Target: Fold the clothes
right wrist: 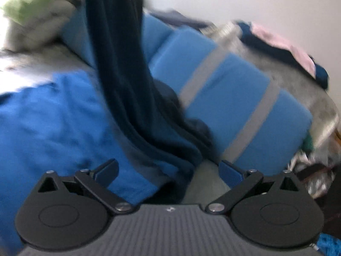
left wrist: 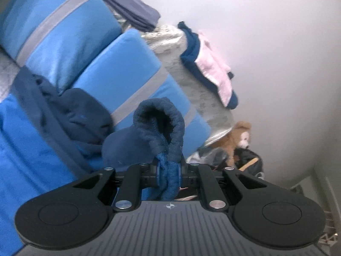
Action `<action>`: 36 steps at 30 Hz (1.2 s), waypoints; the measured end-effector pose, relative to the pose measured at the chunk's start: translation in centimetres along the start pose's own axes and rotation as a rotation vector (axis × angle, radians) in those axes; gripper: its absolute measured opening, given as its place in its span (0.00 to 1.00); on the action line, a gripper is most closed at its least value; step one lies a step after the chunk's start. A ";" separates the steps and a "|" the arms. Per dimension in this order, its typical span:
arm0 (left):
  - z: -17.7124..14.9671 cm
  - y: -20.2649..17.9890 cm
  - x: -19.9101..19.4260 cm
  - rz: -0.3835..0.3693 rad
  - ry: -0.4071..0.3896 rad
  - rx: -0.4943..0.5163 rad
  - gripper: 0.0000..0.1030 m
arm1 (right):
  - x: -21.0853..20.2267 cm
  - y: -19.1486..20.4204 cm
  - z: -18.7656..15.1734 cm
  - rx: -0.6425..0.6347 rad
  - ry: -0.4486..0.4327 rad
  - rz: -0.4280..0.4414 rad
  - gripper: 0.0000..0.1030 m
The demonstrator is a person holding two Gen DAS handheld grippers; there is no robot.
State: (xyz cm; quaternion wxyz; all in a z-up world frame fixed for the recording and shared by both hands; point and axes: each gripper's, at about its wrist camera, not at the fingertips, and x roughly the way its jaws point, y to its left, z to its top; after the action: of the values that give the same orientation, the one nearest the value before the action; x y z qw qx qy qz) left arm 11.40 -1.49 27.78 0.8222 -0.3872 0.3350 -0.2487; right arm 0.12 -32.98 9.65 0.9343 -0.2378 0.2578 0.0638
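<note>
Gripping a bunched fold of the dark blue garment (left wrist: 158, 132) tight in the left gripper (left wrist: 169, 176), its cloth hanging in a long drape (right wrist: 119, 64) over the blue bedding (right wrist: 53, 117) beside the striped cushions (right wrist: 234, 98), leaving the right gripper (right wrist: 168, 171) spread wide, holding nothing

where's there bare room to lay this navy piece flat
Little is bare. The likeliest patch is the pale bed surface between the bright blue cloth and the green and white heap. The striped blue pillows fill the middle; folded clothes line the wall. The left gripper holds the navy garment.
</note>
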 end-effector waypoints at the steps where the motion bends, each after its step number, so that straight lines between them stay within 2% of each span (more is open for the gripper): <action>1: 0.3 -0.1 0.2 -0.017 -0.003 -0.002 0.13 | 1.9 0.2 -0.3 0.027 0.017 -0.029 1.00; 6: 2.5 -0.9 1.8 -0.105 -0.010 0.008 0.13 | 10.4 -1.0 -1.5 0.180 0.072 -0.175 1.00; 8: 3.5 -1.1 2.7 -0.127 -0.010 0.022 0.13 | 12.7 -2.6 -1.6 0.283 0.110 -0.198 1.00; 11: 5.1 -1.2 4.0 -0.158 -0.017 0.045 0.13 | 15.3 -5.2 -1.8 0.434 0.159 -0.168 1.00; 15: 7.2 -1.1 5.2 -0.168 -0.043 0.069 0.13 | 16.9 -9.2 -1.9 0.551 0.201 -0.098 1.00; 21: 8.9 -1.0 6.2 -0.180 -0.070 0.039 0.13 | 16.7 -15.4 -3.9 0.759 0.270 0.014 1.00; 24: 8.7 -1.3 6.9 -0.190 -0.068 0.027 0.13 | 15.9 -16.5 -5.6 0.848 0.279 0.060 1.00; 31: 8.2 -2.9 7.8 -0.219 -0.069 0.043 0.13 | 14.4 -14.3 -8.3 0.888 0.244 0.161 1.00; 36: 7.9 -3.7 7.6 -0.222 -0.066 0.062 0.13 | 15.8 -11.7 -7.7 0.818 0.236 0.140 1.00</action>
State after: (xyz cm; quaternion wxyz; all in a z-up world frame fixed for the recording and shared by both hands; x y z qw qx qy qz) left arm 21.69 -5.03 31.79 0.8118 -0.4042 0.2551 -0.3354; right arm 13.03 -46.98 0.56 0.9091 0.1647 0.3825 -0.0082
